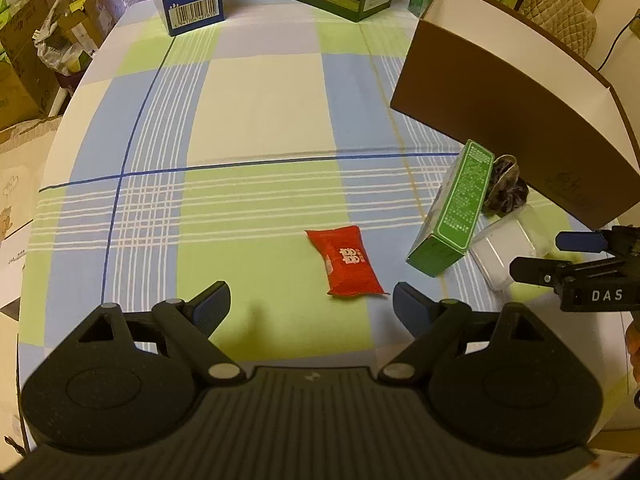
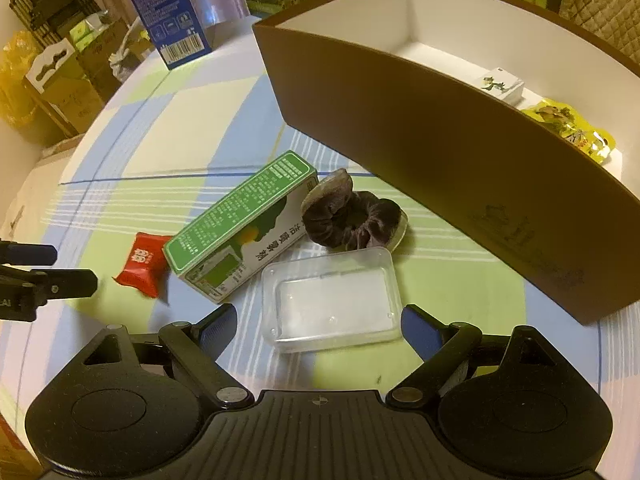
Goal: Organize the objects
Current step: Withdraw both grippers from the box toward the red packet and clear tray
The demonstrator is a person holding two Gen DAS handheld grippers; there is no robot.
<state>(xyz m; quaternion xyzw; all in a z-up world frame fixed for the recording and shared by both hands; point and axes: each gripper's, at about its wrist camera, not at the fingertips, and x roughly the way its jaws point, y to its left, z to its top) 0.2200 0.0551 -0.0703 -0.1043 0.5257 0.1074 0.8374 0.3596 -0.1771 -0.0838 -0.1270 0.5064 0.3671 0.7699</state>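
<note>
both the left gripper (image 1: pixel 310 304) and the right gripper (image 2: pixel 318 326) hover with fingers spread wide, holding nothing.

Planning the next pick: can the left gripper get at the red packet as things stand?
Probably yes. The left gripper is open and the red packet lies flat just ahead, clear of the green box, with nothing between.

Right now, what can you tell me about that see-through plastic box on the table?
The clear plastic box is a shallow rectangular container with rounded corners and a raised rim, made of see-through plastic, and it looks empty. It lies flat on the checked tablecloth, in front of the dark scrunchie and beside the green carton, whose corner seems close to it; I cannot tell if they touch. The right gripper sits open just before it, one finger on each side, not gripping it.
</note>
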